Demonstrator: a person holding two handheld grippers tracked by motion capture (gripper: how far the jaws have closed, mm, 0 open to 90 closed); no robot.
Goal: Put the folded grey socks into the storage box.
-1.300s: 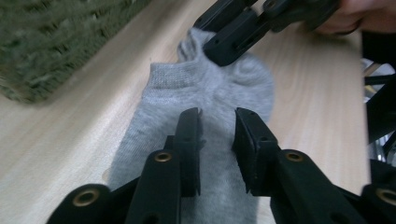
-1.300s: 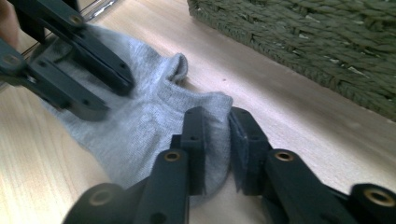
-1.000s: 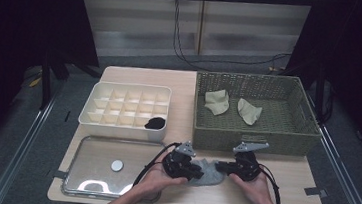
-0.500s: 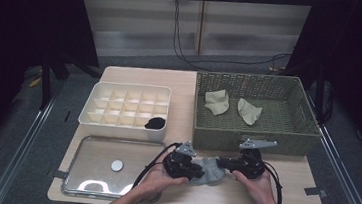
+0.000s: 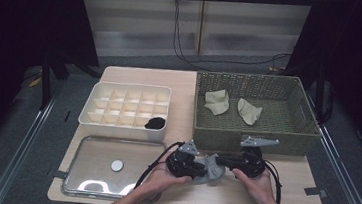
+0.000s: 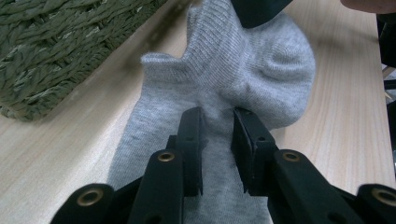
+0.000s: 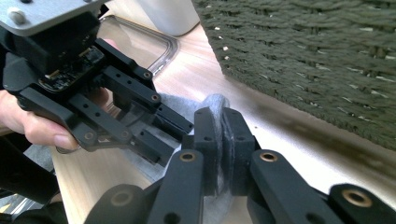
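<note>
Grey sock lies on the near part of the wooden table, just in front of the wicker basket, pinched between my two grippers.

Since a second ago: my right gripper has slid a little left, closer in on the sock; my left gripper has barely shifted. Sock stays in the same spot.

Containers: the basket, at the far right, holds two beige socks lying side by side, apart from each other. White divided organizer box, far left, has one black item in its near-right compartment; what it is I cannot tell. Clear lid lies flat at near left, with a small round white disc on it.

Grippers: my left gripper, seen in its own view, has its jaws partly closed, a bunched fold of the sock caught between them. My right gripper has its jaws almost together, clamped on a thin edge of the sock. The two sets of jaws meet nearly tip to tip over the fabric.
</note>
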